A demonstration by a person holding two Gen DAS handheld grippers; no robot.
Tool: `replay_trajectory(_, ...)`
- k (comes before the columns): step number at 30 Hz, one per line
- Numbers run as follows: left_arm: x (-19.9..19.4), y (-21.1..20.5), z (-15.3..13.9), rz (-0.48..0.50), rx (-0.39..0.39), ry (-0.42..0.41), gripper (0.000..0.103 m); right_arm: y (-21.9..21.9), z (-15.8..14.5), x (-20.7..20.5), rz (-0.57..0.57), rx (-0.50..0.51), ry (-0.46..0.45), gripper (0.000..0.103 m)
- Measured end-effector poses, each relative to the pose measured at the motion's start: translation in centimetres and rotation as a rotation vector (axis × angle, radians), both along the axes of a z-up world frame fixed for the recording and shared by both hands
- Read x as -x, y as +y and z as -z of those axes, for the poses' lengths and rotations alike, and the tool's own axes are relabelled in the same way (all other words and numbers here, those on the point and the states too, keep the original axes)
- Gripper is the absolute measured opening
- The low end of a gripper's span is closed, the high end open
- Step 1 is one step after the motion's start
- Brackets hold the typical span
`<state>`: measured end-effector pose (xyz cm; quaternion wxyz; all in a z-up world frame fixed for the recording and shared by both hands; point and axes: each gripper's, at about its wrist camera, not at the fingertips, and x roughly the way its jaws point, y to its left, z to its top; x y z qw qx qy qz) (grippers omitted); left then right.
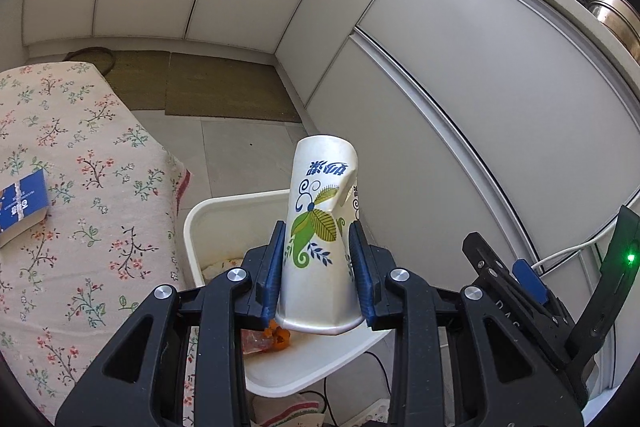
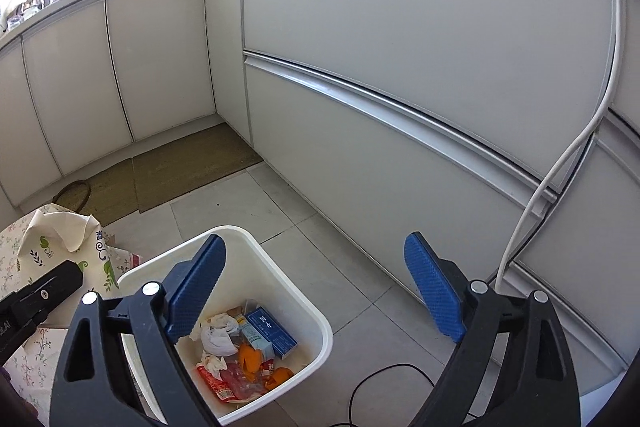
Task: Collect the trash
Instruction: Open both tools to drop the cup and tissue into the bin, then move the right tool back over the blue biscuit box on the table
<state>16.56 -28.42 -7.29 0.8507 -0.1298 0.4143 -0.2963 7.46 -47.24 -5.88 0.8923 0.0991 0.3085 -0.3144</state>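
My left gripper [image 1: 318, 239] is shut on a crumpled white paper cup [image 1: 320, 211] with green leaf and blue print. It holds the cup above the white trash bin [image 1: 224, 211]. In the right wrist view the cup [image 2: 68, 231] shows at the left, over the table edge beside the bin [image 2: 316, 315]. The bin holds crumpled tissue [image 2: 218, 337], a blue box [image 2: 272, 333], orange peel and a red wrapper. My right gripper [image 2: 316, 287] is open and empty above the bin's right side.
A floral-cloth table [image 1: 80, 187] stands left of the bin with a torn blue box [image 1: 22, 207] on it. White cabinet fronts [image 2: 400, 47] run behind and to the right. Brown mats [image 2: 192, 163] lie in the corner. A white cable [image 2: 552, 183] and a black cable [image 2: 384, 375] lie near the bin.
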Motion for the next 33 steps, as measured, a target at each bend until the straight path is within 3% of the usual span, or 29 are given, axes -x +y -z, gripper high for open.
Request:
replay_trajectory(8,-0.9,-1.2,1.8,0.073,0.053,0.088,0.033,-1.3,0.2,0.4,0.019,-0.022,-0.002,0.088)
replay_trajectory(9,-1.0,-1.4,2.1,0.077,0.047,0.103,0.041,-1.5,0.2,0.4,0.021,-0.025,-0.003,0.088)
replay_trajectory(10,-1.1,-1.4,2.4,0.072,0.042,0.115,0.056,-1.6,0.1,0.4,0.024,-0.028,-0.003,0.088)
replay_trajectory(11,-1.2,-1.3,2.7,0.063,0.042,0.124,0.062,-1.6,0.1,0.5,0.026,-0.031,-0.005,0.088)
replay_trajectory(18,-1.6,-0.1,2.3,0.0,-0.018,0.099,0.078,-0.9,0.0,0.2,0.017,-0.026,0.0,0.093)
replay_trajectory(27,-2.1,3.0,1.5,-0.076,-0.153,0.082,0.089,1.2,0.2,-1.7,-0.041,-0.052,0.057,0.096)
replay_trajectory(33,-2.6,9.3,1.2,-0.175,-0.173,0.102,0.091,5.9,0.1,-4.1,-0.154,-0.081,0.087,0.096)
